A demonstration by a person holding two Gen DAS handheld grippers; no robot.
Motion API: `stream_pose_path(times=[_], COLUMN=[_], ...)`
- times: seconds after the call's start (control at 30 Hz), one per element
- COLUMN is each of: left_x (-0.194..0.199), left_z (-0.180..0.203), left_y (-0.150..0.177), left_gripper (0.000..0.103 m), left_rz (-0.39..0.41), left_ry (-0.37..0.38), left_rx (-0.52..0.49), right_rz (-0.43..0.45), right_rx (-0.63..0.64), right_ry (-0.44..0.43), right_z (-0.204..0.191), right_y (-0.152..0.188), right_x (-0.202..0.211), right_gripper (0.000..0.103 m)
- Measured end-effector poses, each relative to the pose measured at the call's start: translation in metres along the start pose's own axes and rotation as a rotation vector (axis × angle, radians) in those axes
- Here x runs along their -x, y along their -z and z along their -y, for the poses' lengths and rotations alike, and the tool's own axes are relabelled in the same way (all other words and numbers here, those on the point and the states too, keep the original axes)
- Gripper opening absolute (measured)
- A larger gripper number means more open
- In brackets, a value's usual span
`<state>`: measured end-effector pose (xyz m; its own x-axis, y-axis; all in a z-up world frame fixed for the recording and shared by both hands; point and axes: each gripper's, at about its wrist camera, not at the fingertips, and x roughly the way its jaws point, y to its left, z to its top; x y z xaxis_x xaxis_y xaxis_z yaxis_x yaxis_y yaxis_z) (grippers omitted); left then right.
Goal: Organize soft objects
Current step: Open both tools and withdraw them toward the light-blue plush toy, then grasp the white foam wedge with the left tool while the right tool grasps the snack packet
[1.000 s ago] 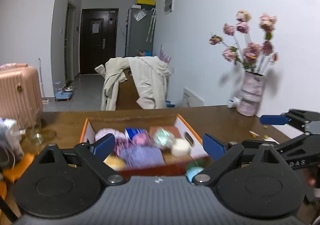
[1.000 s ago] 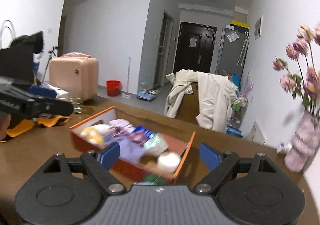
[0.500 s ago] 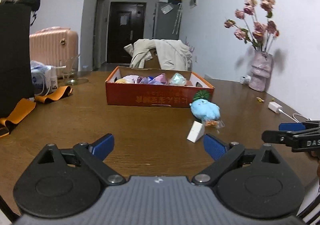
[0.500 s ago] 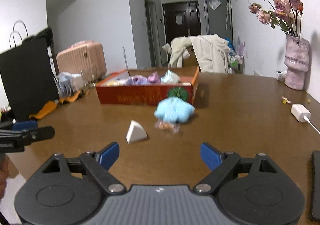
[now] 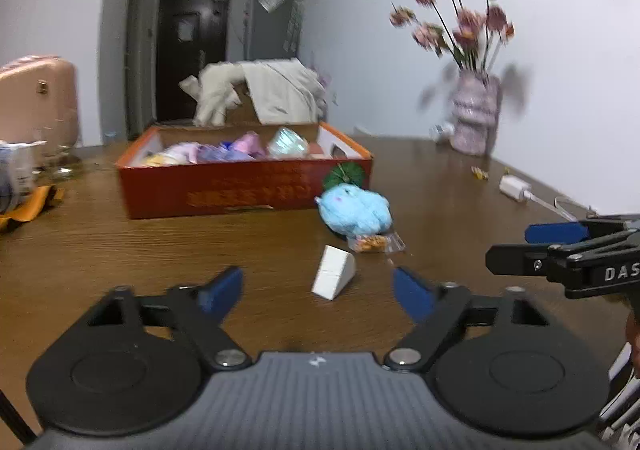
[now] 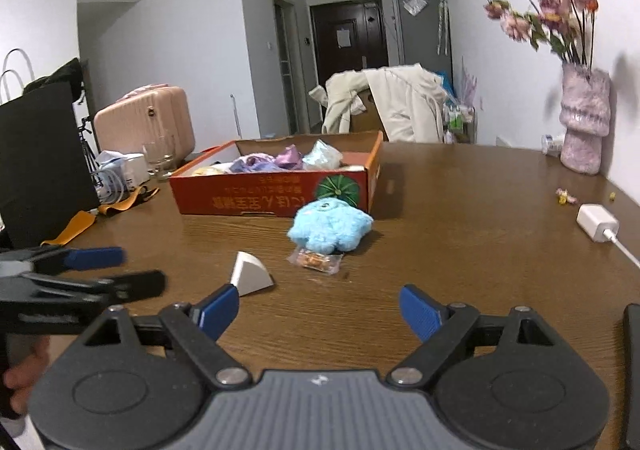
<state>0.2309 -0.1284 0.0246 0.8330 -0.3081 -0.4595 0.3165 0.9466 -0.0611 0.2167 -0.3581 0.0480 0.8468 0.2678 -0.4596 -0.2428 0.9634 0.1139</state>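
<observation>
An orange cardboard box (image 5: 240, 185) (image 6: 272, 197) holds several soft items on the brown table. A light blue plush toy (image 5: 354, 209) (image 6: 330, 228) lies in front of the box's right end. A small clear snack packet (image 5: 374, 242) (image 6: 316, 261) lies just before the plush. A white wedge-shaped sponge (image 5: 333, 278) (image 6: 250, 274) sits nearer to me. My left gripper (image 5: 318, 292) is open and empty, just short of the wedge. My right gripper (image 6: 318, 310) is open and empty, a little behind the wedge and packet.
A pink vase of flowers (image 5: 474, 117) (image 6: 582, 129) stands at the far right by the wall. A white charger with cable (image 5: 516, 187) (image 6: 598, 228) lies on the right. A black bag (image 6: 40, 165), orange straps (image 6: 76, 223), a glass (image 6: 160, 159) sit left.
Both grippers pulled back from over the box to low above the table, then edged forward toward the wedge and plush. Both stayed open.
</observation>
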Motion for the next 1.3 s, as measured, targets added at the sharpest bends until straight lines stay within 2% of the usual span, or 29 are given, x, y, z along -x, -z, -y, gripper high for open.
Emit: stream_pose_path(times=[0.03, 0.17, 0.27, 0.33, 0.43, 0.5, 0.6, 0.67, 0.8, 1.07, 1.3], left_x=[-0.013, -0.055, -0.078, -0.089, -0.095, -0.095, -0.090, -0.087, -0.080, -0.048, -0.003], left_z=[0.002, 0.007, 0.007, 0.003, -0.006, -0.015, -0.026, -0.032, -0.039, -0.025, -0.003], left_y=[-0.001, -0.003, -0.004, -0.004, -0.004, -0.007, -0.010, -0.012, -0.014, -0.018, -0.019], left_gripper=[0.072, 0.064, 0.051, 0.032, 0.023, 0.022, 0.022, 0.022, 0.021, 0.021, 0.021], left_rz=[-0.020, -0.077, -0.112, -0.138, -0.164, -0.168, -0.158, -0.149, -0.141, -0.100, -0.044], left_ry=[0.012, 0.040, 0.066, 0.092, 0.107, 0.131, 0.112, 0.096, 0.057, 0.051, 0.057], left_rx=[-0.011, -0.048, -0.059, -0.052, -0.025, 0.018, 0.051, 0.064, 0.080, 0.062, 0.033], right_rz=[-0.012, -0.044, -0.057, -0.071, -0.096, -0.123, -0.162, -0.186, -0.189, -0.173, -0.076], right_rx=[-0.009, -0.025, -0.024, -0.015, 0.020, 0.053, 0.129, 0.145, 0.174, 0.124, 0.100], right_ry=[-0.007, -0.038, -0.062, -0.070, -0.096, -0.104, -0.074, -0.085, -0.083, -0.121, -0.110], right_z=[0.003, 0.011, 0.014, 0.015, 0.010, 0.005, -0.005, -0.008, -0.016, -0.033, -0.037], right_y=[-0.002, -0.010, -0.019, -0.026, -0.035, -0.039, -0.038, -0.035, -0.026, -0.002, 0.003], right_x=[-0.007, -0.036, -0.059, -0.080, -0.110, -0.129, -0.152, -0.157, -0.147, -0.099, -0.033], right_gripper=[0.084, 0.077, 0.069, 0.061, 0.054, 0.048, 0.043, 0.039, 0.019, 0.016, 0.016])
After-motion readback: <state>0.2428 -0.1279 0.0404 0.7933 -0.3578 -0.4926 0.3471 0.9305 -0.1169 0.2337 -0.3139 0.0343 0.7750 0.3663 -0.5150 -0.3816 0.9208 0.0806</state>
